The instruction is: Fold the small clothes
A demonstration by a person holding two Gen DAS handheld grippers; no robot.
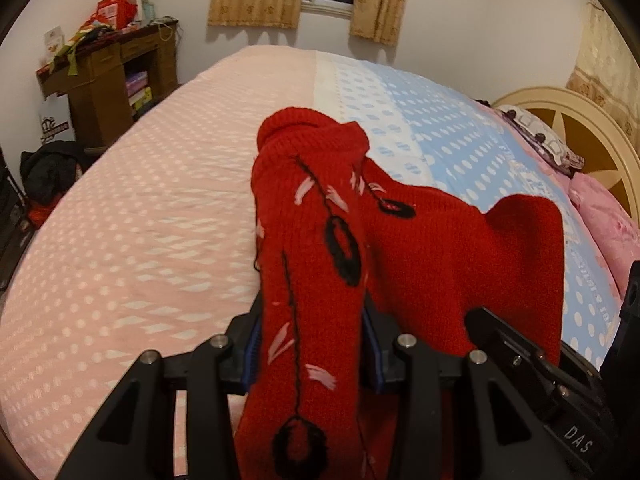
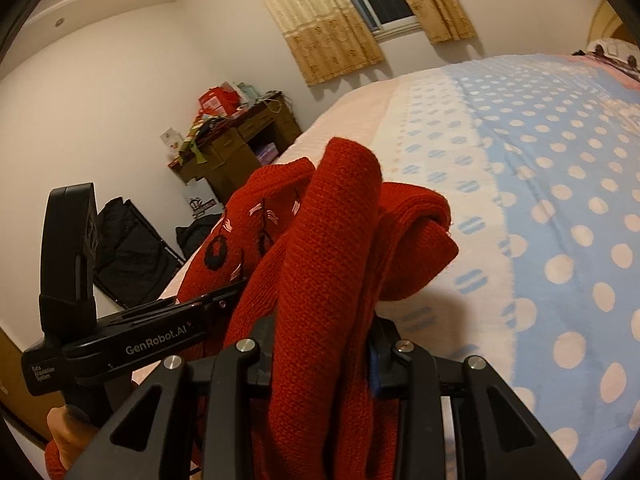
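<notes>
right wrist view reads "genrobot.ai" and "data acquisition system" on the left tongs (image 2: pixel 224 300) at 9 o'clock. left wrist view shows "das" on the right tongs (image 1: pixel 480 320) at 4 o'clock. both tongs are clamped on the red knit sweater (image 1: pixel 320 240), lifted over the bed (image 1: pixel 140 220), each tilted toward the other.
</notes>
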